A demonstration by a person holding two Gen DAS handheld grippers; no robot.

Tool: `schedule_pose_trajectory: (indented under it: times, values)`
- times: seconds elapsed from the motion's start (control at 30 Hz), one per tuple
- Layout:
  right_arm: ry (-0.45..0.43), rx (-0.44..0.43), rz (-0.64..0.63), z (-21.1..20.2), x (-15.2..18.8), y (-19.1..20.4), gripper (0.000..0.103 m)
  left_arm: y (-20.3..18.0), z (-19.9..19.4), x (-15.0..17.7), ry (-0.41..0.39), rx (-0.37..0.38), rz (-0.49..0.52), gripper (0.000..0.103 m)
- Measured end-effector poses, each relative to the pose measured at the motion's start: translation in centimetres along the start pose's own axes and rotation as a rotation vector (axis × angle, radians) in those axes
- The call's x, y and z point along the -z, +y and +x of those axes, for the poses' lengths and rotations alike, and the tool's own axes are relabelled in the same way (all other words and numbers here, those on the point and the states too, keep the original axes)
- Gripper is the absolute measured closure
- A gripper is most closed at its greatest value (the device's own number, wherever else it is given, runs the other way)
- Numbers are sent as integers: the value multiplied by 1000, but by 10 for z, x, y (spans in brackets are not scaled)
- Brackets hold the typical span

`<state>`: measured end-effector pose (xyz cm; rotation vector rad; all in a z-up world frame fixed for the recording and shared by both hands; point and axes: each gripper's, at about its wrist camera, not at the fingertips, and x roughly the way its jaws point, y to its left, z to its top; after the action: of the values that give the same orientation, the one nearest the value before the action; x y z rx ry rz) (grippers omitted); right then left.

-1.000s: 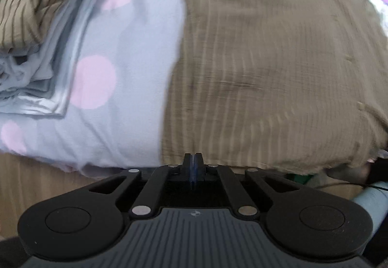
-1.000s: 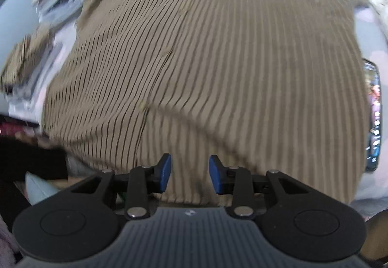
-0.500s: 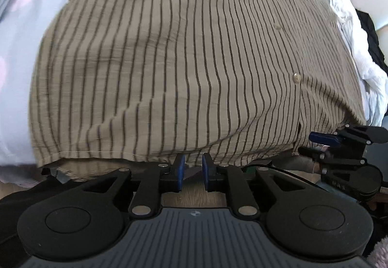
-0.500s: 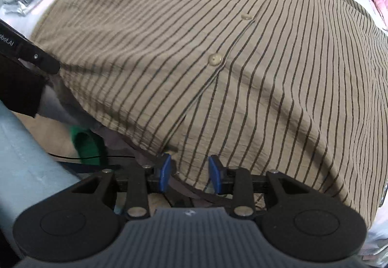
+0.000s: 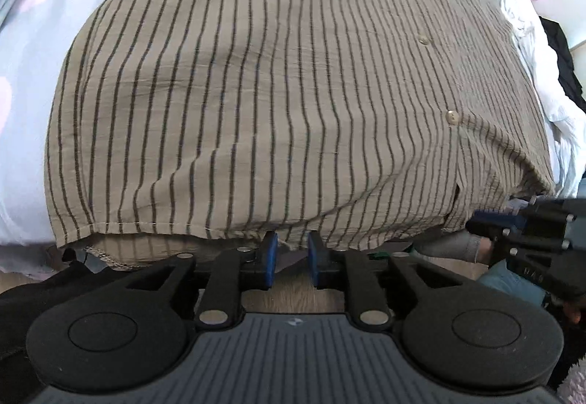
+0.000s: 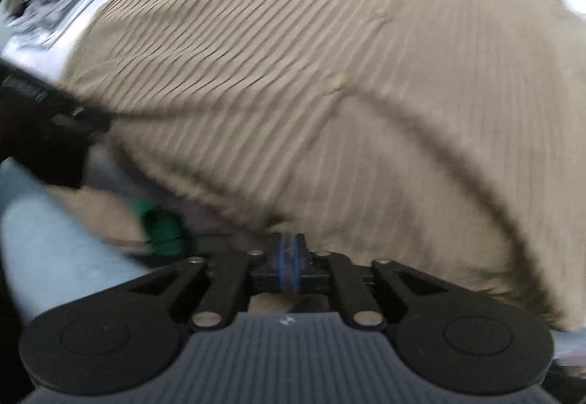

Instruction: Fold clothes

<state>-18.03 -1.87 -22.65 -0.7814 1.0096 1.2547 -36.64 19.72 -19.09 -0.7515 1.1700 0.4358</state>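
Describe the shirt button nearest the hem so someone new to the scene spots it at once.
Start at the tan shirt with thin dark stripes, spread across the pale bedding. Follow its row of small pale buttons down the right side, as the left wrist view shows it, to the lowest button. It is the last one before the hem, below the next button up.

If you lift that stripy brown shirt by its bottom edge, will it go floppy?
Probably floppy: the striped shirt drapes and wrinkles over the bed. Likely light, since the cloth looks thin. Its hem may sag between grips.
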Motion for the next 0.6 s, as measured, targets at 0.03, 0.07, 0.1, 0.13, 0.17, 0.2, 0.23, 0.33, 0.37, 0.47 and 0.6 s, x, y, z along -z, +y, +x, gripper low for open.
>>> schedule_pose_trajectory:
  times: [0.03, 0.07, 0.1, 0.13, 0.17, 0.2, 0.23, 0.33, 0.37, 0.47, 0.6]
  values:
    - [-20, 22, -4, -3, 0, -2, 58, -2, 2, 0, 4, 4, 7, 75]
    - [-31, 31, -13, -4, 0, -2, 51, -4, 4, 0, 7, 8, 13, 70]
    - [-29, 32, -25, -2, 0, 1, 51, -8, 9, -1, 12, 5, 23, 67]
    - [-19, 34, -37, 3, -2, 3, 53, -11, 12, 0, 17, 2, 32, 64]
    - [-9, 41, -51, 8, -5, 6, 56, -12, 15, 0, 25, 6, 36, 64]
    - [1, 59, -66, 14, -9, 9, 58, -13, 19, 0, 32, 10, 39, 63]
    - [7, 72, -80, 19, -12, 12, 58, -14, 22, 0, 40, 14, 41, 63]
    - [6, 95, -87, 23, -13, 10, 73, -15, 32, 0, 56, 46, 33, 66]
    - [4, 105, -85, 22, -13, 8, 96, -16, 35, 0, 62, 56, 33, 83]
    - [4, 88, -52, 18, -14, 2, 102, -19, 42, 1, 73, 78, 38, 102]
    - [17, 1, -60, 12, -12, 9, 103, -28, 43, 6, 109, 89, 80, 103]
